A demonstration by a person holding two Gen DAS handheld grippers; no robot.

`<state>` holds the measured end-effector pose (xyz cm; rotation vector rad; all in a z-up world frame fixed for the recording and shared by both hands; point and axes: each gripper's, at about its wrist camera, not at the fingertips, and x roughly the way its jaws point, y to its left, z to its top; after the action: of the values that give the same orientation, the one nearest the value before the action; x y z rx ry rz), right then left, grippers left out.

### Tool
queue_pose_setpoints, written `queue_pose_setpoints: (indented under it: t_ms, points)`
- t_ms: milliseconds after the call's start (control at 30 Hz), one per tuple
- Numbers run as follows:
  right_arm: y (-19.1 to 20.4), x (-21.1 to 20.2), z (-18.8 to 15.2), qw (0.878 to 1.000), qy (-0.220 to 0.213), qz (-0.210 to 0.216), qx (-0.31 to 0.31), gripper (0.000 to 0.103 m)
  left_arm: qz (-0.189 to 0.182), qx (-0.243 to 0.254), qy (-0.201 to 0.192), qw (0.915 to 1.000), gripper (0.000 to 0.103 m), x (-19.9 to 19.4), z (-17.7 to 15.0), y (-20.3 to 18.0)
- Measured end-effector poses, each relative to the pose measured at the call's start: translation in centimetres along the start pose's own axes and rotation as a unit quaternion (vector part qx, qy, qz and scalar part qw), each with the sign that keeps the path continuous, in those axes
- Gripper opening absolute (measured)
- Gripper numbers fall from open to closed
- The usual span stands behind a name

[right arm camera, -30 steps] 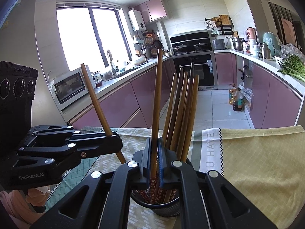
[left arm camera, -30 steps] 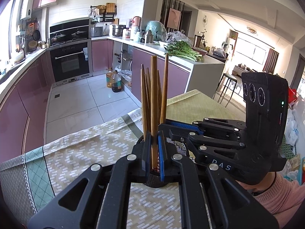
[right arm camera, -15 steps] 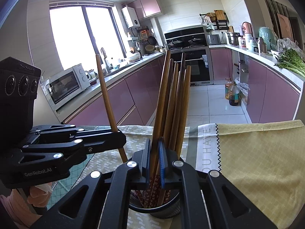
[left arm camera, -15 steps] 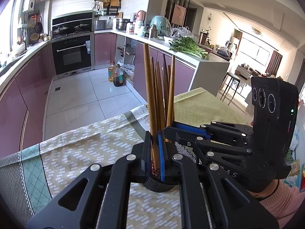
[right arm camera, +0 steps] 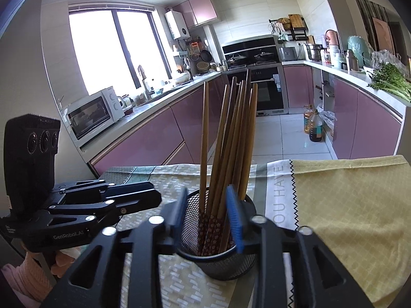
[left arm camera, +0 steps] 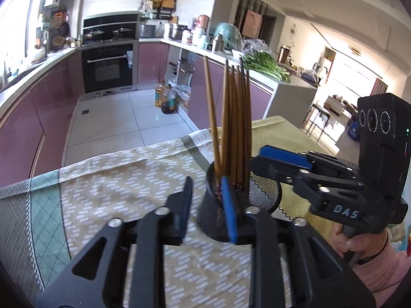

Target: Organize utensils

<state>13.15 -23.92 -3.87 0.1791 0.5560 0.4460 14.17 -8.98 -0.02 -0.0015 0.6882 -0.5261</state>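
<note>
A black mesh cup [left arm camera: 262,195] stands on the tablecloth and holds several wooden chopsticks [left arm camera: 235,125] upright. It also shows in the right wrist view [right arm camera: 223,264] with the chopsticks [right arm camera: 231,143] leaning slightly right. My left gripper [left arm camera: 205,205] is open and empty, just left of and in front of the cup. My right gripper [right arm camera: 206,213] is open and empty, its jaws on either side of the chopsticks above the cup. Each gripper shows in the other's view: the right [left arm camera: 282,159], the left [right arm camera: 143,195].
The table has a patterned green-beige cloth [left arm camera: 115,179] and a yellow cloth [right arm camera: 346,205]. Beyond the table edge lies the kitchen floor with oil bottles [left arm camera: 165,97], purple cabinets and an oven. A microwave [right arm camera: 92,115] stands on the counter.
Both grippers have opened and let go of the chopsticks they held. Those chopsticks now stand in the cup with the others. The left gripper has drawn back a little to the left.
</note>
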Motion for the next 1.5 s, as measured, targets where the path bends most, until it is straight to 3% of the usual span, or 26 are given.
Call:
queue_pose_setpoints:
  t_ms: [33, 67, 167, 233, 267, 333, 367, 533, 933, 1500]
  points:
    - [0.2, -0.4, -0.1, 1.000, -0.004, 0.001, -0.002, 0.050, 0.008, -0.004, -0.010, 0.9999, 0.040, -0.6, -0.4, 0.2]
    - [0.6, -0.8, -0.4, 1.000, -0.010, 0.002, -0.006, 0.054, 0.020, -0.006, -0.021, 0.9995, 0.043, -1.2, -0.8, 0.3]
    - [1.7, -1.6, -1.2, 0.999, -0.020, -0.010, -0.024, 0.068, 0.058, -0.021, -0.056, 0.9965, 0.066, -3.2, -2.4, 0.9]
    - [2.4, -1.9, -1.9, 0.999, -0.027, -0.026, -0.035, 0.085, 0.077, -0.030, -0.073, 0.9939, 0.075, -4.4, -3.4, 1.2]
    - [2.6, -2.0, -2.2, 0.998, -0.028, -0.028, -0.039, 0.086, 0.086, -0.032, -0.082, 0.9924, 0.078, -5.0, -3.8, 1.3]
    - [3.1, -2.2, -2.8, 0.998, -0.030, -0.034, -0.045, 0.092, 0.115, -0.036, -0.110, 0.9866, 0.095, -6.4, -4.8, 1.3]
    - [3.4, -2.4, -3.2, 0.997, -0.036, -0.040, -0.047, 0.095, 0.122, -0.035, -0.119, 0.9847, 0.096, -7.0, -5.2, 1.2]
    - [4.3, -3.2, -4.6, 0.994, -0.062, -0.067, -0.062, 0.096, 0.170, -0.020, -0.153, 0.9733, 0.097, -9.3, -7.0, 0.4]
    - [6.2, -4.9, -6.5, 0.988, -0.104, -0.090, -0.072, 0.096, 0.215, -0.021, -0.199, 0.9558, 0.097, -13.0, -9.1, -0.5]
    - [7.9, -6.3, -7.4, 0.981, -0.138, -0.104, -0.087, 0.096, 0.246, -0.018, -0.220, 0.9439, 0.097, -14.3, -10.0, -1.4]
